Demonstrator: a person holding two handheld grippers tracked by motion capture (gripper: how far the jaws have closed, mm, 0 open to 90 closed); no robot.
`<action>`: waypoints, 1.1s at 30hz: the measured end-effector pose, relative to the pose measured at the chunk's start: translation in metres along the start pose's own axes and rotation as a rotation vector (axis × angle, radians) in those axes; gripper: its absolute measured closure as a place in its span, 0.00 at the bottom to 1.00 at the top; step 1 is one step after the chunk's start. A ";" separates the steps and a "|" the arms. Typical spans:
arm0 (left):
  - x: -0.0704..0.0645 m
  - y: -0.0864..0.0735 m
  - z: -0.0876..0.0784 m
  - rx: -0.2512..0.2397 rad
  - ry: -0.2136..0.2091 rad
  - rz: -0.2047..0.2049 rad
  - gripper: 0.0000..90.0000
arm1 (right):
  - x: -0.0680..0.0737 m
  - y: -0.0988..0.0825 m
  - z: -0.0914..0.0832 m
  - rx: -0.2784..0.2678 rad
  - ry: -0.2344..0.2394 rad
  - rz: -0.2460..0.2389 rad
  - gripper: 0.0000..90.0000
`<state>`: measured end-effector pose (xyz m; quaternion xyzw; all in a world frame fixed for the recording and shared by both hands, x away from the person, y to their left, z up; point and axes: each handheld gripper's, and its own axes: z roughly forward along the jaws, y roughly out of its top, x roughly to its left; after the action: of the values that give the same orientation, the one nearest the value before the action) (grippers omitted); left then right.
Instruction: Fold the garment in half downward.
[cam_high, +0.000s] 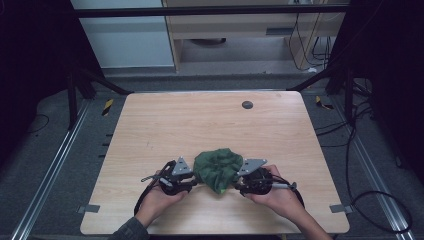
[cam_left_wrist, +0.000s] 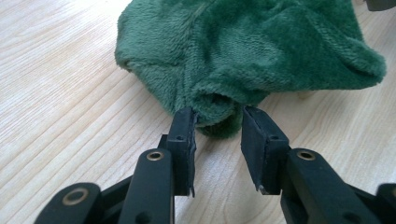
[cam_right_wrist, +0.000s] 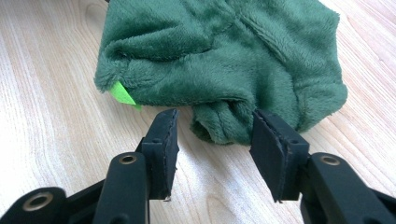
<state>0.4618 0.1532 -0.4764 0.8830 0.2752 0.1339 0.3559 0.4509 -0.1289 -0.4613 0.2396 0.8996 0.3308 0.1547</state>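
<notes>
A crumpled dark green fleece cloth (cam_high: 218, 170) lies on the wooden table (cam_high: 210, 120) near the front edge, between the two hand-held grippers. My left gripper (cam_high: 196, 184) faces its left side. In the left gripper view a rolled fold of the cloth (cam_left_wrist: 243, 51) sits between the jaw tips of the left gripper (cam_left_wrist: 217, 126), which stand open and do not squeeze it. My right gripper (cam_high: 236, 187) faces the right side. In the right gripper view the right gripper (cam_right_wrist: 212, 126) is open around a cloth (cam_right_wrist: 224, 60) fold, with gaps on both sides. A bright green tag (cam_right_wrist: 122, 93) pokes out.
A small dark round spot (cam_high: 247, 104) marks the table's far side. Grey tape patches (cam_high: 88, 208) sit at the front corners. Black frame posts and cables stand on the floor around the table. The person's hands rest on the tabletop.
</notes>
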 end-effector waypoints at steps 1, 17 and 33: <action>-0.001 0.000 0.000 -0.003 0.001 -0.001 0.72 | 0.000 0.000 0.000 -0.001 -0.001 0.002 0.56; -0.006 0.000 -0.001 -0.002 0.012 0.003 0.60 | 0.001 -0.003 -0.002 0.011 -0.017 0.003 0.44; -0.013 0.000 -0.006 0.017 0.022 -0.036 0.19 | 0.005 -0.010 -0.006 0.032 -0.038 0.032 0.09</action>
<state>0.4488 0.1494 -0.4726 0.8795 0.2959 0.1350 0.3475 0.4408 -0.1359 -0.4646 0.2627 0.8977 0.3140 0.1627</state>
